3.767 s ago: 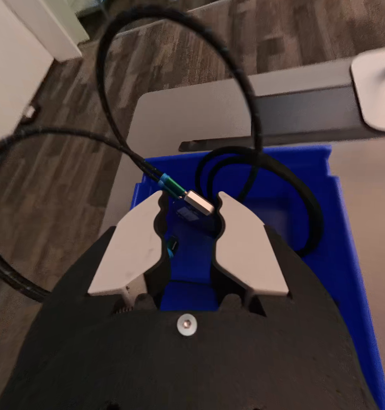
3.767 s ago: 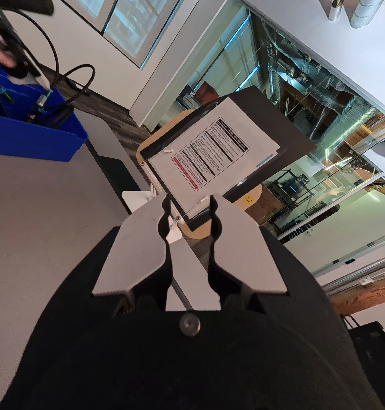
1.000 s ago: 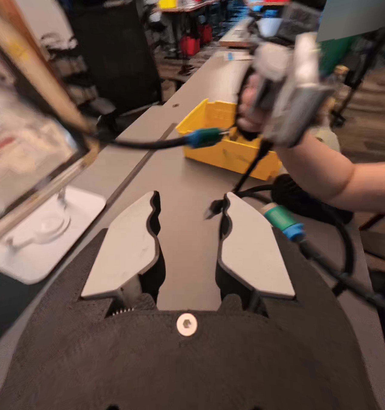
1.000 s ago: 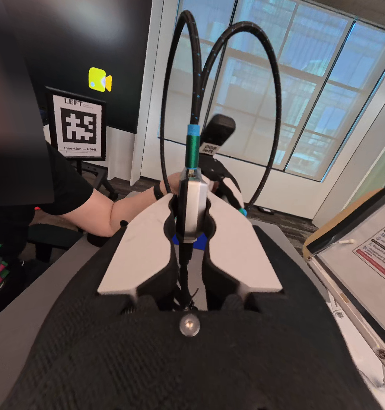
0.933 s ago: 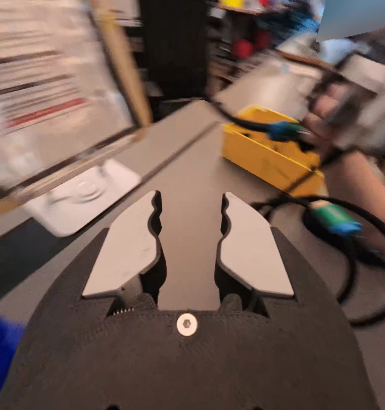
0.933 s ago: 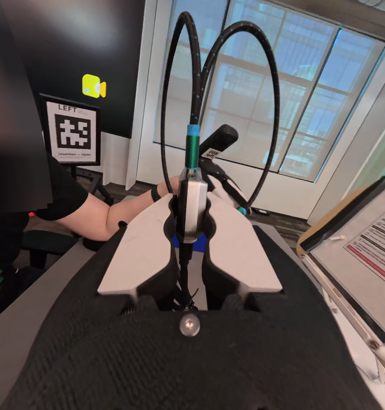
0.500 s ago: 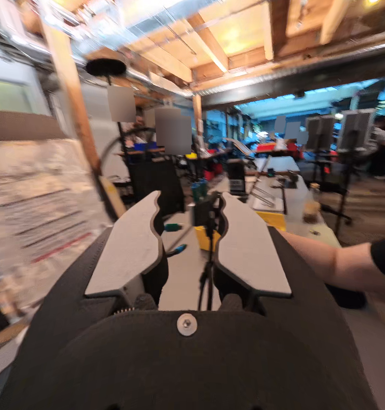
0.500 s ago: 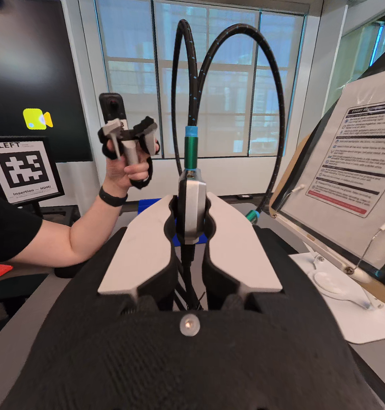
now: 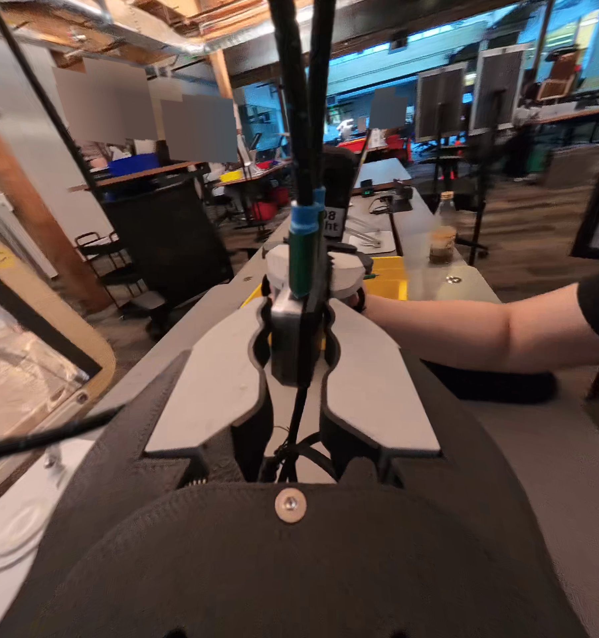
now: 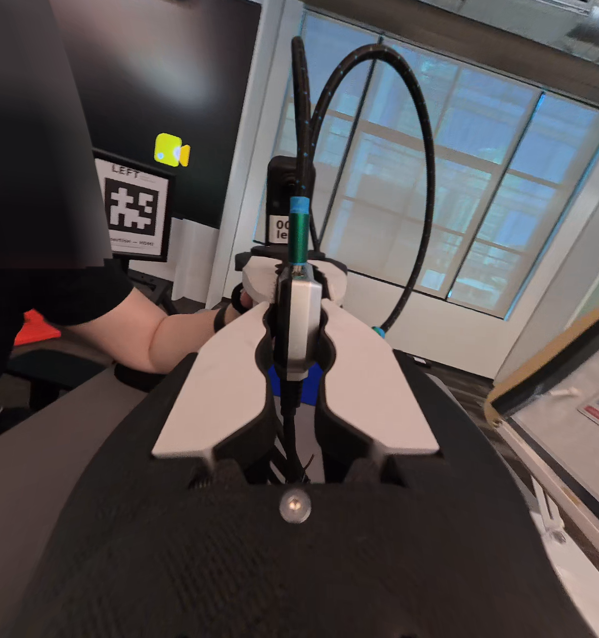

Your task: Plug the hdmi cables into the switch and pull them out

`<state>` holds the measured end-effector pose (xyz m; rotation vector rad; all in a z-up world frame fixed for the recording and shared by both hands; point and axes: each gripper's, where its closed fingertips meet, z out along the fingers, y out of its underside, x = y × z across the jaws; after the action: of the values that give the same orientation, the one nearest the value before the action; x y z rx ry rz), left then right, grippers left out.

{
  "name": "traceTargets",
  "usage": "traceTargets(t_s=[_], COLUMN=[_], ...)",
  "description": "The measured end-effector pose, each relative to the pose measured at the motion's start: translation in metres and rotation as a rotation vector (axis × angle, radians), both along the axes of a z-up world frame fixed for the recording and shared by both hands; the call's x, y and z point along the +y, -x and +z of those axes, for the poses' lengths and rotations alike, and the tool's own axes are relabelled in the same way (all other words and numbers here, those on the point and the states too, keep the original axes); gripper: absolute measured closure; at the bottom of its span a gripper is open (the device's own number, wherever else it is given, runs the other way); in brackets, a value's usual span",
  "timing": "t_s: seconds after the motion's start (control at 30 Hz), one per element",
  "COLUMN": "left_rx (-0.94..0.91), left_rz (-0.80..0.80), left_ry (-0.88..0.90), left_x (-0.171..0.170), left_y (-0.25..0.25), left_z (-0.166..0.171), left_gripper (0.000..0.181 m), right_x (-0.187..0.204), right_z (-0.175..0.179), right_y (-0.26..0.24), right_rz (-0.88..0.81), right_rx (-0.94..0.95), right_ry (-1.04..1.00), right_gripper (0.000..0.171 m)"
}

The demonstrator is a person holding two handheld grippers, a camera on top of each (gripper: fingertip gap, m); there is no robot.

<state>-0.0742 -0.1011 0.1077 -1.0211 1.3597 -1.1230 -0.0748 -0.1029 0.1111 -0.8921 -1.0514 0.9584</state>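
Note:
The silver HDMI switch (image 10: pixel 300 321) stands upright between my right gripper's (image 10: pixel 294 307) fingers, which are shut on its narrow sides. A black braided HDMI cable (image 10: pixel 419 138) with a green and blue plug (image 10: pixel 298 238) is plugged into its top and loops overhead. The cable's other plug (image 10: pixel 379 332) hangs to the right. My left gripper (image 9: pixel 294 307) faces the right one and has closed around the same switch (image 9: pixel 287 345), with its pads at the switch's sides. The green plug (image 9: pixel 300 266) rises above it. A thin black lead (image 9: pixel 296 414) hangs below the switch.
A yellow bin (image 9: pixel 387 276) stands on the grey table (image 9: pixel 498 466) behind the grippers, and a blue bin (image 10: pixel 312 383) on the other side. An instruction sheet stand (image 9: pixel 32 362) is at the table edge. The person's forearm (image 9: pixel 463 328) crosses from the right.
My left gripper has swung round from the blue bin, come up facing the right gripper, and closed around the switch. The right gripper has kept its hold on the switch with the cable plugged in.

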Motion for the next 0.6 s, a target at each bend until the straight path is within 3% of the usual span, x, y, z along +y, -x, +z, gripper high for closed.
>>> traceTargets(t_s=[0.2,0.3,0.37,0.47,0.6], left_rx=[0.063,0.085,0.119,0.148,0.151], left_rz=[0.013,0.055,0.144,0.325,0.525], left_ry=[-0.171,-0.245,-0.341,-0.476,-0.644], left_x=[-0.009,-0.003,0.010,0.036,0.059], left_y=[-0.006,-0.006,-0.004,-0.001,0.005], left_z=[-0.012,-0.015,-0.019,-0.021,-0.017], left_gripper=[0.158,0.160,0.160,0.160,0.160], right_x=[-0.004,0.005,0.012,0.011,0.001], right_z=[-0.009,-0.004,0.015,0.040,0.042], right_y=[0.001,-0.007,-0.029,-0.051,-0.024], right_rz=[0.062,-0.031,-0.140,-0.269,-0.434], right_rx=[0.014,0.039,0.112,0.108,-0.153], right_ry=[-0.049,-0.085,-0.098,-0.077,-0.067], right_gripper=[0.148,0.142,0.131,0.140,0.156])
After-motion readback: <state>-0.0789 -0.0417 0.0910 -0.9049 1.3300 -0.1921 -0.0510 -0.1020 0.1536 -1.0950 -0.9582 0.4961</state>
